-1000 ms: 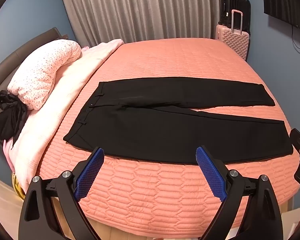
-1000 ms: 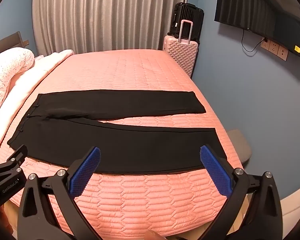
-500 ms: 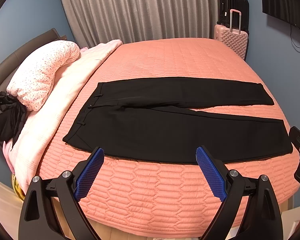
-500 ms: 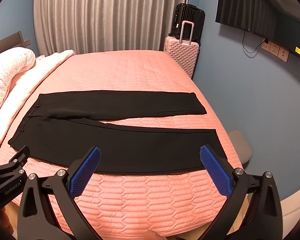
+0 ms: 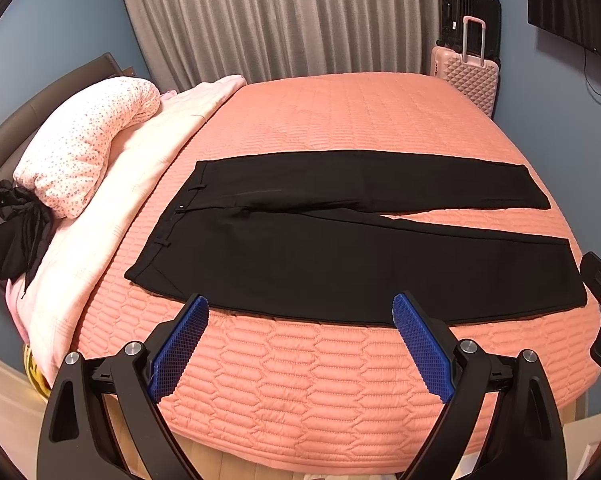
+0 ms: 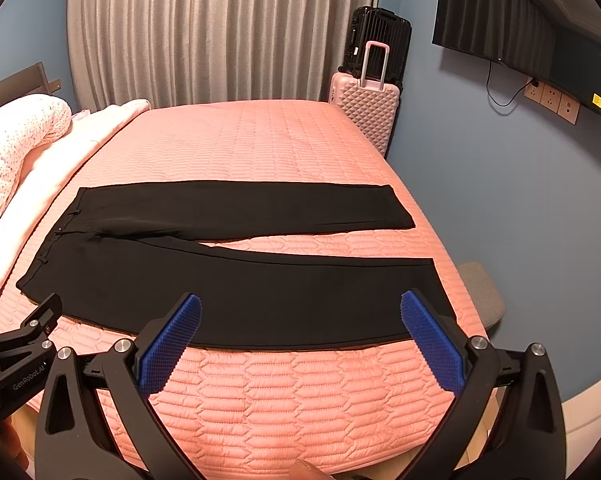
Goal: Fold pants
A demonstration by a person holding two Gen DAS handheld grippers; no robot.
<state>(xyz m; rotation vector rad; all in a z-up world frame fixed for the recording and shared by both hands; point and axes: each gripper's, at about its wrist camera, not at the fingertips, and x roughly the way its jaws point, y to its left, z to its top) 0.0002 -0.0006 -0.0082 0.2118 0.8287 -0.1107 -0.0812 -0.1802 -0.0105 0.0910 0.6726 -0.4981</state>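
Here I see the black pants spread flat on the pink bedspread. My left gripper and right gripper both gape wide, empty, above the near bed edge.

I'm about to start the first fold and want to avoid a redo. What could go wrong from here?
1. The black pants lie close to the near edge of the pink quilted bedspread; a tug toward you could slide them off.
2. The open left gripper and open right gripper may pinch the bedspread together with the thin fabric.
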